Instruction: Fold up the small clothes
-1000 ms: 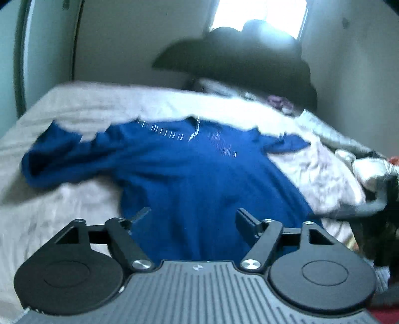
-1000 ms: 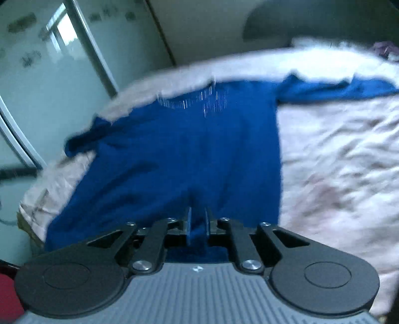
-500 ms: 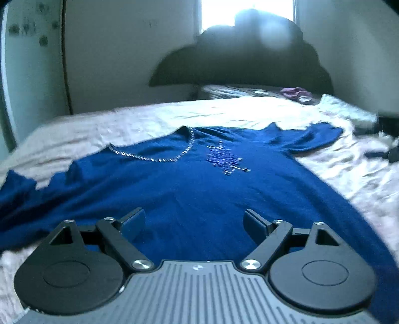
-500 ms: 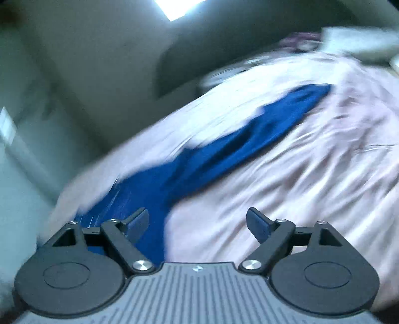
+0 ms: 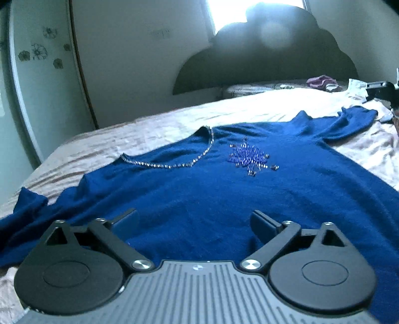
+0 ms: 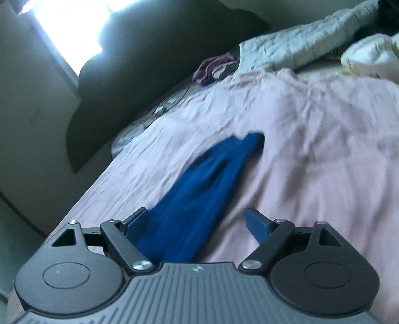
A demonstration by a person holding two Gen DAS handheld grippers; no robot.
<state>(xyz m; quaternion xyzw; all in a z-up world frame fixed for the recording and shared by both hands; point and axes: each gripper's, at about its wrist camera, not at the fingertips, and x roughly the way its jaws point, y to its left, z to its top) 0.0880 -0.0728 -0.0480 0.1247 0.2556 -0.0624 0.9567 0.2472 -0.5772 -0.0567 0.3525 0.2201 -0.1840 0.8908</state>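
While the blue top lay spread flat on the bed, front side up, the left claw was held low over its lower body with both fingers wide apart and nothing between them. A beaded neckline was seen at about 11 o'clock from that claw, and a beaded motif at about 1 o'clock, on the chest of the garment. One sleeve was stretched out toward 2 o'clock, and the other sleeve was rumpled toward 9 o'clock, near the bed's edge. A dark headboard was seen at 12 o'clock beneath a bright window, with a small purple cloth lying at the head of the bed. A wardrobe door with flower decals stood at 10 o'clock.

In the right wrist view, which was tilted and blurred, the right claw was likewise released, its fingers apart and holding nothing. A blue sleeve ran from between those fingers toward 12 o'clock across the pink sheet; whether the fingers touched it could not be told. Pale crumpled bedding was heaped at 1 o'clock, and the purple cloth lay just beside it at 12 o'clock.
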